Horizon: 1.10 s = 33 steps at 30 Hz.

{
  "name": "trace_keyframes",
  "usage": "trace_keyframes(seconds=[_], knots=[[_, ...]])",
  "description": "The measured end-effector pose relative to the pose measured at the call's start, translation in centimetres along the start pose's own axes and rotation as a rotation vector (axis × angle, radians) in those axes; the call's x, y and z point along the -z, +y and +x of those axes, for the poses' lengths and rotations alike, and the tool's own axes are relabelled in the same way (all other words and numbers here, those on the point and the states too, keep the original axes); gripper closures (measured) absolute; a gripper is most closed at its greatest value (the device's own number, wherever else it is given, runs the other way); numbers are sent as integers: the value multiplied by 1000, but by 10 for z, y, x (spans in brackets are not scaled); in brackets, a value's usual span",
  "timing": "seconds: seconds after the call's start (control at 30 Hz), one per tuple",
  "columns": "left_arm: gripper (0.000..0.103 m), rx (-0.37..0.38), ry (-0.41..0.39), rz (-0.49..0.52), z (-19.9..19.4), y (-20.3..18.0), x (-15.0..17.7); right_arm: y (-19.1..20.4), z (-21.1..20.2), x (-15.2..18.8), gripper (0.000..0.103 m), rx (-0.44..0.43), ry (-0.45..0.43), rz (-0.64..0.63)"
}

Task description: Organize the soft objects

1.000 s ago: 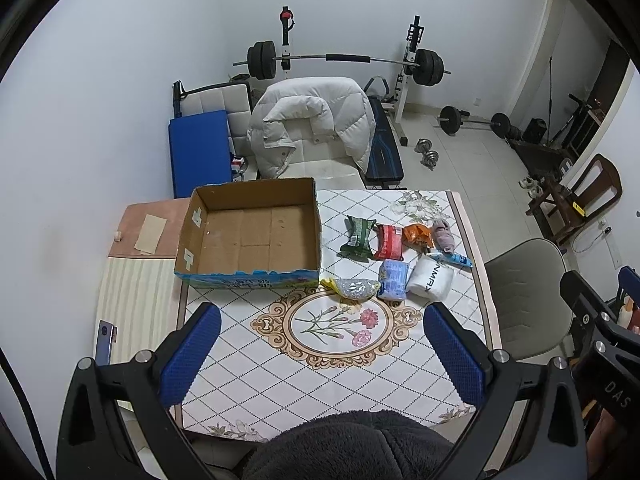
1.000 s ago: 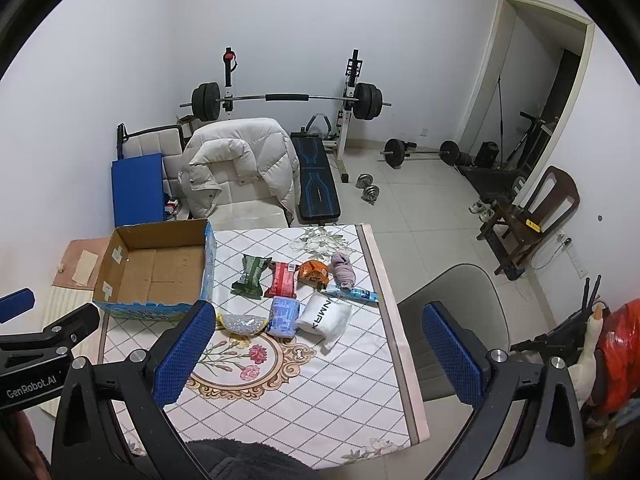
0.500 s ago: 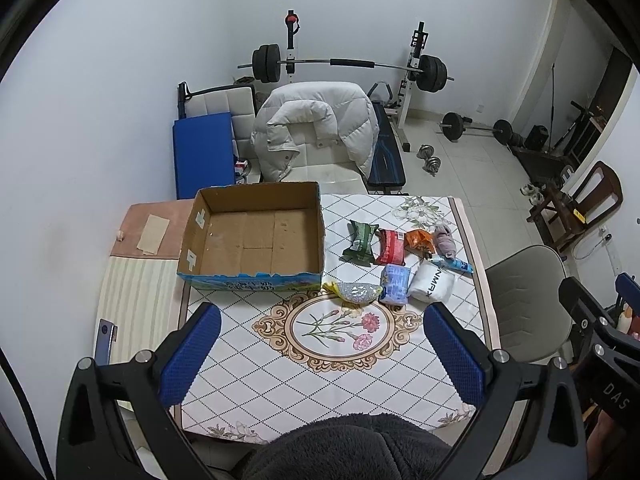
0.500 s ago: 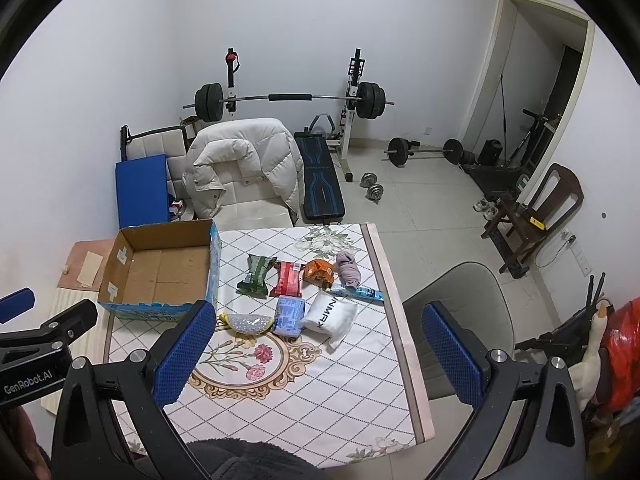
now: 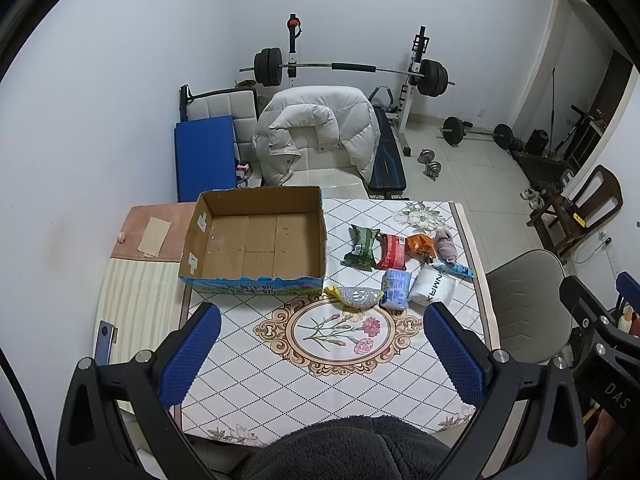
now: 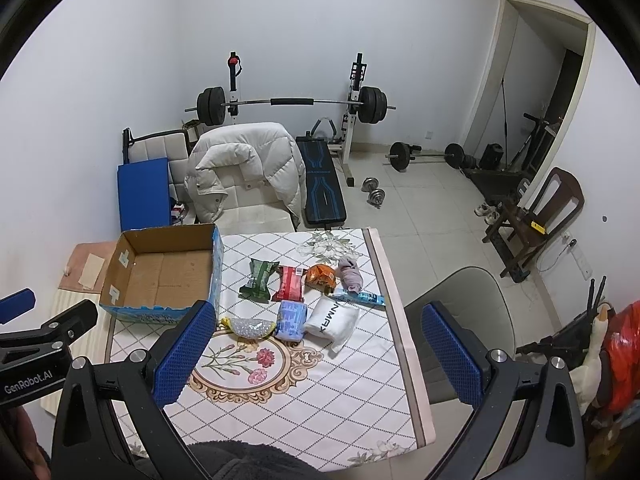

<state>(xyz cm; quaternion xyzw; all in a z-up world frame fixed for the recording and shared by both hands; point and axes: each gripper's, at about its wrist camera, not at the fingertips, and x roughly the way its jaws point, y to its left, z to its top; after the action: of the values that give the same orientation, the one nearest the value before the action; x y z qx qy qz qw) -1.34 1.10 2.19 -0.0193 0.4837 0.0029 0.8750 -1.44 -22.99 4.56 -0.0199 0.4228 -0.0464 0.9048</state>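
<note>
An empty cardboard box (image 5: 256,240) (image 6: 160,276) stands at the table's far left. To its right lie several soft packs: a green pack (image 5: 362,246) (image 6: 258,280), a red pack (image 5: 392,251), an orange pack (image 5: 420,246), a rolled grey sock (image 5: 446,245), a blue pack (image 5: 396,289) (image 6: 292,319), a white towel pack (image 5: 432,289) (image 6: 332,321) and a clear bead bag (image 5: 356,296) (image 6: 248,326). My left gripper (image 5: 322,354) and right gripper (image 6: 316,354) are both open and empty, held high above the table's near side.
The table has a patterned cloth (image 5: 340,360). A grey chair (image 5: 524,300) stands at its right, a white chair with a puffy jacket (image 5: 320,132) behind it. A weight bench, a barbell rack and dumbbells fill the back of the room. A striped mat lies to the left.
Both views have drifted slightly, so the table sits a little lower in frame. Nothing on the table has moved. Both grippers stay open.
</note>
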Motion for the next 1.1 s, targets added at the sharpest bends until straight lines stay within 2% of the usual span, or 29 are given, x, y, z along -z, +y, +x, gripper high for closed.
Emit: trace_keyframes(seconds=[0.83,1.0,1.1], knots=[[0,-7,-16,9,-5,-4,-2,8,-2,-8,0,-14,-1,6],[0,11,-10,6,5,-8,-8,0,11,-10,0,-35,29,38],[0,25,5,9,30,-16,-17,-18,33,-14,0,-37,59,81]])
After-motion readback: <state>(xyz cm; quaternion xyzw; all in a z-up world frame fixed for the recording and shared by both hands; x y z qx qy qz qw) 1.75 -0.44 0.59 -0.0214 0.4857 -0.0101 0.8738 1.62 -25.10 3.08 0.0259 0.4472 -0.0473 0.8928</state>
